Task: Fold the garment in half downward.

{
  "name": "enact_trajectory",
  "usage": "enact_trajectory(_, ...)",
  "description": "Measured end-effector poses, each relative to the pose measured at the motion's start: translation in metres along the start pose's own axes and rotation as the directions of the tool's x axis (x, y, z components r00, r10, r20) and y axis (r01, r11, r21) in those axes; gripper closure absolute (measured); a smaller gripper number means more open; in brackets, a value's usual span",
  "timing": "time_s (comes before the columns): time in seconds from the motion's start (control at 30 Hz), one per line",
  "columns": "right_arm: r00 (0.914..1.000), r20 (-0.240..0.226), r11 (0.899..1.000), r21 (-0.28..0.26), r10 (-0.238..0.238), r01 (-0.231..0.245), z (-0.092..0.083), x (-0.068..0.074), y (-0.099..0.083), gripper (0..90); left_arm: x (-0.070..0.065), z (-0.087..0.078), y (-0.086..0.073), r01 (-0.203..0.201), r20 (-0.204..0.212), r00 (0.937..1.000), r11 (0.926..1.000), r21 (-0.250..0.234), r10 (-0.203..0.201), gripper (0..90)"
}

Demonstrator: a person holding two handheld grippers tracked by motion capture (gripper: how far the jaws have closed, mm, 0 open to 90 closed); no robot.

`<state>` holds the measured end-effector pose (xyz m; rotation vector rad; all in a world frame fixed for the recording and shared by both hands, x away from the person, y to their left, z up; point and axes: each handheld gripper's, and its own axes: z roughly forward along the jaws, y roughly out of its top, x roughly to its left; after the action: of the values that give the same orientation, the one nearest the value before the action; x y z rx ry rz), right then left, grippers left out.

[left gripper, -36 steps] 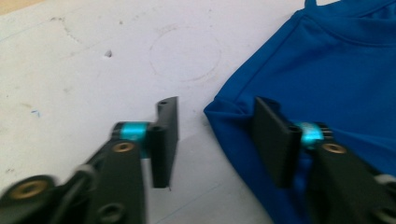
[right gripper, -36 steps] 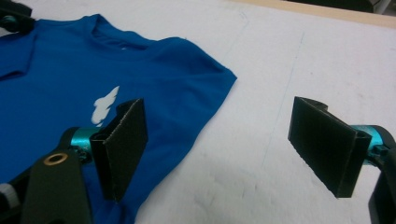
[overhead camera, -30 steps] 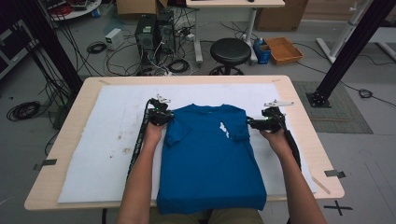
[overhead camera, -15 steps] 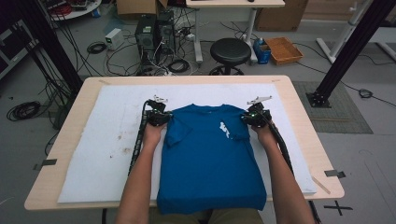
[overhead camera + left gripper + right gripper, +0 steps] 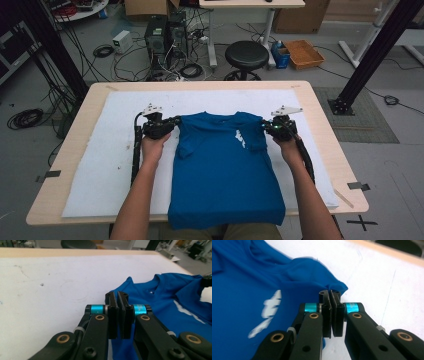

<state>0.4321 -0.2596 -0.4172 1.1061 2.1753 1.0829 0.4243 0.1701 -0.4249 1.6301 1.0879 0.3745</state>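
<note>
- Your left gripper [image 5: 172, 121] and right gripper [image 5: 266, 127] have both just clamped the far shoulder corners of the blue T-shirt [image 5: 225, 170].
- T-shirt lies flat mid-table on the white mat [image 5: 100, 165], near hem overhanging.
- Grasp done; 0 folds made yet.

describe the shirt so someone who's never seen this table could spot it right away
A wooden table carries a white mat, and on the mat's middle lies the shirt, collar at the far end, hem hanging over the near edge. It is the one bright blue thing there, with a small white mark on the chest, and the left gripper and right gripper each pinch a shoulder.
</note>
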Motion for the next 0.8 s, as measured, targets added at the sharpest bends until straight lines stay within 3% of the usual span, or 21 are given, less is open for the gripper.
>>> enact_trajectory(0.13, 0.9987, -0.035, 0.998, -0.061, -0.036, 0.034, -0.031, 0.010, -0.007, 88.7, -0.005, -0.022, -0.008, -0.004, 0.063, 0.9980, 0.9993, -0.037, 0.006, 87.2)
enact_trajectory(0.23, 0.9973, -0.047, 0.996, -0.074, -0.056, 0.053, -0.041, 0.015, -0.010, 88.7, -0.012, -0.035, -0.015, -0.011, 0.103, 0.9946, 0.9991, -0.041, 0.015, 87.2)
enact_trajectory(0.27, 0.9953, -0.065, 0.994, -0.090, -0.071, 0.065, -0.051, 0.019, -0.013, 88.7, -0.015, -0.040, -0.017, -0.017, 0.117, 0.9929, 0.9990, -0.040, 0.022, 87.2)
enact_trajectory(0.47, 0.9909, -0.101, 0.990, -0.115, -0.089, 0.077, -0.069, 0.032, -0.026, 88.7, -0.028, -0.061, -0.035, -0.060, 0.163, 0.9847, 0.9981, -0.014, 0.062, 87.1)
enact_trajectory(0.67, 0.9835, -0.143, 0.992, -0.070, -0.111, 0.102, -0.083, 0.040, -0.047, 88.7, -0.032, -0.077, -0.051, -0.072, 0.202, 0.9774, 0.9966, 0.039, 0.063, 87.2)
enact_trajectory(0.8, 0.9791, -0.165, 0.992, -0.064, -0.119, 0.110, -0.096, 0.042, -0.064, 88.7, -0.041, -0.089, -0.059, -0.113, 0.233, 0.9679, 0.9911, 0.070, 0.094, 87.1)
